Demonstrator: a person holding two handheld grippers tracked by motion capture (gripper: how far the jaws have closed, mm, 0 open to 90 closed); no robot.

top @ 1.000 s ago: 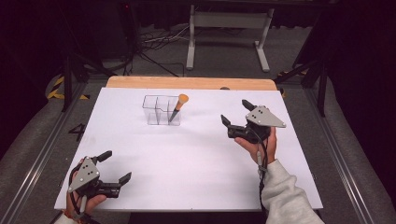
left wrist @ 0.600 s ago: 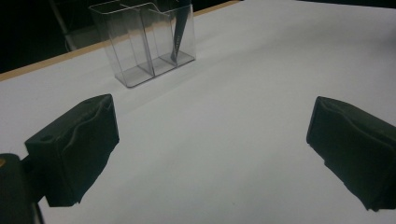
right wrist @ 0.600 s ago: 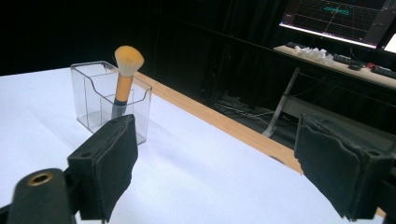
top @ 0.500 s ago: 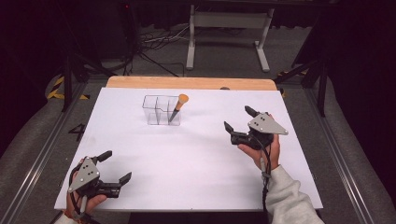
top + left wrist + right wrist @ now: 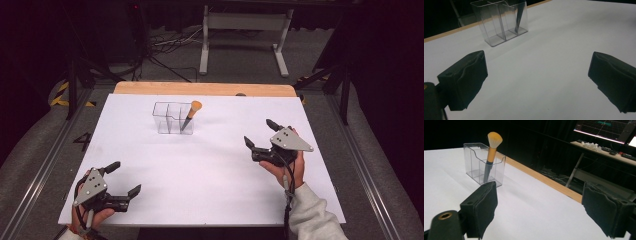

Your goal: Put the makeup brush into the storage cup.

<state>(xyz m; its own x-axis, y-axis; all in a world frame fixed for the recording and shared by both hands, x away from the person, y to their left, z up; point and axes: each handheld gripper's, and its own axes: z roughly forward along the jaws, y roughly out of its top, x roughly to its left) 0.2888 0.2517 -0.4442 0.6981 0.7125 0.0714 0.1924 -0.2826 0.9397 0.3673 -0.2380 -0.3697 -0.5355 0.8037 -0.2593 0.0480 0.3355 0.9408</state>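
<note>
High view: clear organiser point(image 5: 172, 119) stands upright toward the far middle of the white table point(image 5: 210, 195), divided into compartments. A makeup brush point(image 5: 191, 114) sits in its right-hand compartment, long axis tilted, dark handle end down in the box, orange bristle head up and leaning to the right and away, clear of the rim. Left gripper point(image 5: 125, 179) near the front left corner, jaws spread wide, nothing between them. Right gripper point(image 5: 260, 134) at the right side of the table, jaws likewise wide apart and empty. Both well apart from the organiser.

Left gripper view: two black jaws far apart over bare white surface. Organiser point(image 5: 500, 22) ahead at upper left; dark tapered handle point(image 5: 520, 15) visible through the clear wall, slanting.

Right gripper view: jaws wide, empty. Organiser point(image 5: 484, 166) ahead at left. Brush point(image 5: 491, 155) stands in the near compartment; handle dark at the bottom, orange above, fluffy head pale cream to orange, pointing up and slightly right.
</note>
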